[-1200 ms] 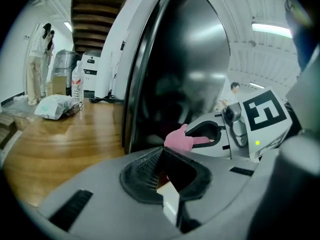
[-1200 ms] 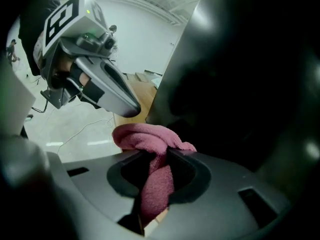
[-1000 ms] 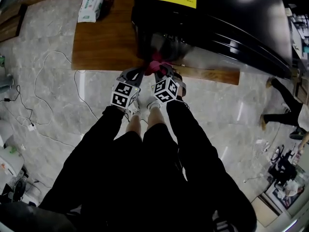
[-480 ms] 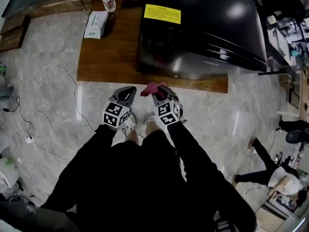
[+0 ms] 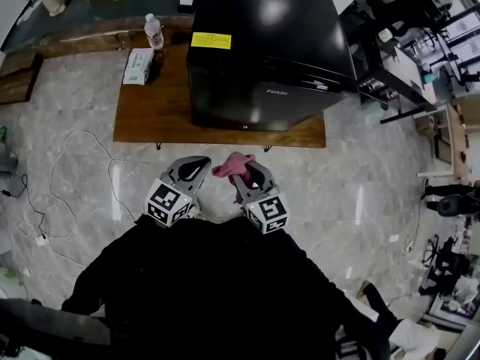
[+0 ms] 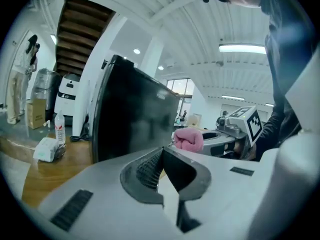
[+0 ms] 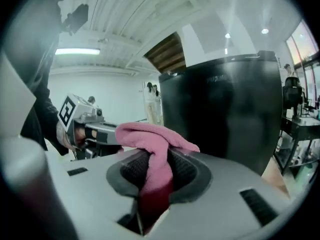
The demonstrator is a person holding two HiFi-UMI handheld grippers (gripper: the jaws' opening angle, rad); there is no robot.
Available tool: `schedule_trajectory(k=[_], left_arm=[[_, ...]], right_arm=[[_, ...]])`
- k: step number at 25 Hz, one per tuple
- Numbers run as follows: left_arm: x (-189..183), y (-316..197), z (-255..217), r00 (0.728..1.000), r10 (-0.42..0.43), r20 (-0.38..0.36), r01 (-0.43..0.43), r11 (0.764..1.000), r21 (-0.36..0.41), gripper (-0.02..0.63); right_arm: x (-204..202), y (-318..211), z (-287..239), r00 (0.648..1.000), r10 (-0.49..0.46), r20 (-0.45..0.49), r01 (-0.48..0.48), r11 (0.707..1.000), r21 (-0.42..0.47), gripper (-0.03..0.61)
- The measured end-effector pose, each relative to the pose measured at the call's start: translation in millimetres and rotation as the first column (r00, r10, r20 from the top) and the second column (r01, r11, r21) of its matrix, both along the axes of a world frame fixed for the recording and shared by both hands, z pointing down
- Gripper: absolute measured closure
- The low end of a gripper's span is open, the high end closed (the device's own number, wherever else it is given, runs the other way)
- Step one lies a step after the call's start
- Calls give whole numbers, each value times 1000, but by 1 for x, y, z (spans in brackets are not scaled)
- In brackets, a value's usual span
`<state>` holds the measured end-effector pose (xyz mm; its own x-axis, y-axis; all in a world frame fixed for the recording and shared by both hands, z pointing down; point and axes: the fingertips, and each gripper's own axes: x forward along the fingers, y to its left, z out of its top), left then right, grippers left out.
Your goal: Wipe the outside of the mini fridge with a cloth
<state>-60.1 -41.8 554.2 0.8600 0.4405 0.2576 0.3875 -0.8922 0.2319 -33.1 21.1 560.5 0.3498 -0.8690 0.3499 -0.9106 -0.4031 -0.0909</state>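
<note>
The black mini fridge (image 5: 262, 51) stands on a low wooden platform (image 5: 150, 111), its glossy front facing me. It also fills the middle of the left gripper view, mini fridge (image 6: 132, 119), and the right of the right gripper view, mini fridge (image 7: 225, 114). My right gripper (image 5: 241, 172) is shut on a pink cloth (image 5: 232, 165), which bunches out over its jaws, cloth (image 7: 152, 139). My left gripper (image 5: 193, 168) is shut with nothing in it, just left of the cloth (image 6: 188, 139). Both grippers hang over the floor, a short way in front of the fridge.
A water bottle (image 5: 153, 30) and a pack of wipes (image 5: 139, 64) sit on the platform's left end. White cables (image 5: 75, 163) trail over the marble floor at left. Desks and chairs (image 5: 420, 58) crowd the right side.
Both grippers and the cloth have drawn back from the fridge's lower front towards me. The view has risen, so the fridge now looks smaller and farther.
</note>
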Motion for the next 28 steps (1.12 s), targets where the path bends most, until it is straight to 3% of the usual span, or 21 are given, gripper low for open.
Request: schedule_trajectory(k=[3, 7, 16, 20, 28], left_arm=[[5, 41, -27, 998, 48, -48, -48, 999, -9, 609], [26, 103, -46, 993, 95, -75, -95, 995, 6, 609], [75, 262, -85, 987, 95, -133, -98, 995, -17, 609], [96, 323, -97, 984, 88, -157, -90, 996, -6, 609], [129, 381, -121, 983, 27, -180, -30, 999, -14, 609]], right_arm=[[2, 31, -41, 1000, 12, -4, -12, 991, 133, 477], [19, 96, -81, 999, 34, -20, -29, 975, 221, 477], [60, 263, -118, 996, 64, -58, -44, 951, 306, 477], [77, 319, -126, 998, 54, -33, -39, 933, 357, 477], [109, 379, -148, 996, -1, -87, 34, 928, 371, 477]])
